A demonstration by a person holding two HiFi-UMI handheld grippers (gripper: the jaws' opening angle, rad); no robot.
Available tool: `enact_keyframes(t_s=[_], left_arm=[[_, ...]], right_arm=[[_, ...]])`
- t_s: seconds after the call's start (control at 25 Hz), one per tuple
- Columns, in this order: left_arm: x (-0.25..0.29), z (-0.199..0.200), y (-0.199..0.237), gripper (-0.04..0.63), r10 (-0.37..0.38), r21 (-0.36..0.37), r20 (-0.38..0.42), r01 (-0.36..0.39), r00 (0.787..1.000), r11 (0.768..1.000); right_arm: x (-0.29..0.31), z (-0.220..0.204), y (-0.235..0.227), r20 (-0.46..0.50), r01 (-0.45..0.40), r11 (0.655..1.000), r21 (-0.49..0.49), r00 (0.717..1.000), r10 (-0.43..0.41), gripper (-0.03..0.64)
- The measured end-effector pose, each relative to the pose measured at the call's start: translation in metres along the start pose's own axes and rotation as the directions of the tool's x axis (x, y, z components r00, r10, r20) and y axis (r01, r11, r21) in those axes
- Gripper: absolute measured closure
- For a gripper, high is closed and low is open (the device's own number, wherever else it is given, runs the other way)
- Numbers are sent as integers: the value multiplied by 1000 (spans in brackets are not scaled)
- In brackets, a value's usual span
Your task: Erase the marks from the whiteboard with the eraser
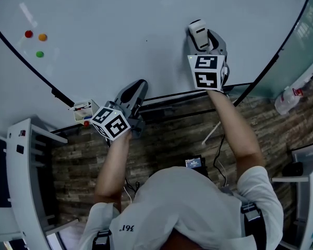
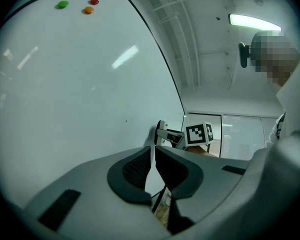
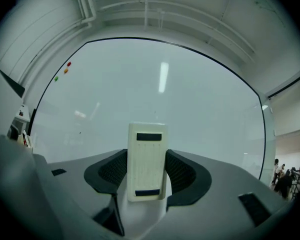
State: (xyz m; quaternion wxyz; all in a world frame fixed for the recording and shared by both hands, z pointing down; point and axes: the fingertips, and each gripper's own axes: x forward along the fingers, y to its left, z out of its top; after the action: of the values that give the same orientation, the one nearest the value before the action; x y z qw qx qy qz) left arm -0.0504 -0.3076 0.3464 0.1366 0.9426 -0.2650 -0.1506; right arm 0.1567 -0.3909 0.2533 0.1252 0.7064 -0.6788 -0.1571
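The right gripper [image 1: 202, 41] is closed on the eraser [image 3: 147, 159], with one jaw pad on each long edge, so the block stands upright between the jaws and projects beyond their tips. This grip appears intended to put the eraser's working face against the whiteboard [image 1: 146, 14] while keeping the jaws off the surface. In the head view the eraser sits at upper centre-right of the frame, against or just off the board; contact cannot be confirmed. The right forearm runs straight up from the lower right of the frame, with the wrist in line and the marker cube facing the camera. The left gripper [image 2: 153, 159] holds nothing. Its jaws are almost together, with only a thin slit between the pads. It sits at centre-left of the head view, low beside the board's bottom edge, with the elbow bent and the forearm angled up from lower left. This is probably a parked position that keeps it out of the wiping path. The board looks nearly clean. One small dark speck [image 1: 146, 39] shows left of the eraser, and three round magnets [image 1: 39, 54] sit at upper left. A small box [image 1: 82, 111] hangs at the board's lower-left edge.
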Motion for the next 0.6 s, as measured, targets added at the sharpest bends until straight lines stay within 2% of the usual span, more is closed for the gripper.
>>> enact_keyframes(t_s=[0.36,0.6], left_arm=[[-47,10,30,560,22,-17,11,-22,1000,1000],[-59,14,35,560,45,-13,14,-45,999,999]], right_arm=[[4,24,97,1,-92,995,-34,996,92,357],[6,33,125,13,-134,990,-36,991,134,357]])
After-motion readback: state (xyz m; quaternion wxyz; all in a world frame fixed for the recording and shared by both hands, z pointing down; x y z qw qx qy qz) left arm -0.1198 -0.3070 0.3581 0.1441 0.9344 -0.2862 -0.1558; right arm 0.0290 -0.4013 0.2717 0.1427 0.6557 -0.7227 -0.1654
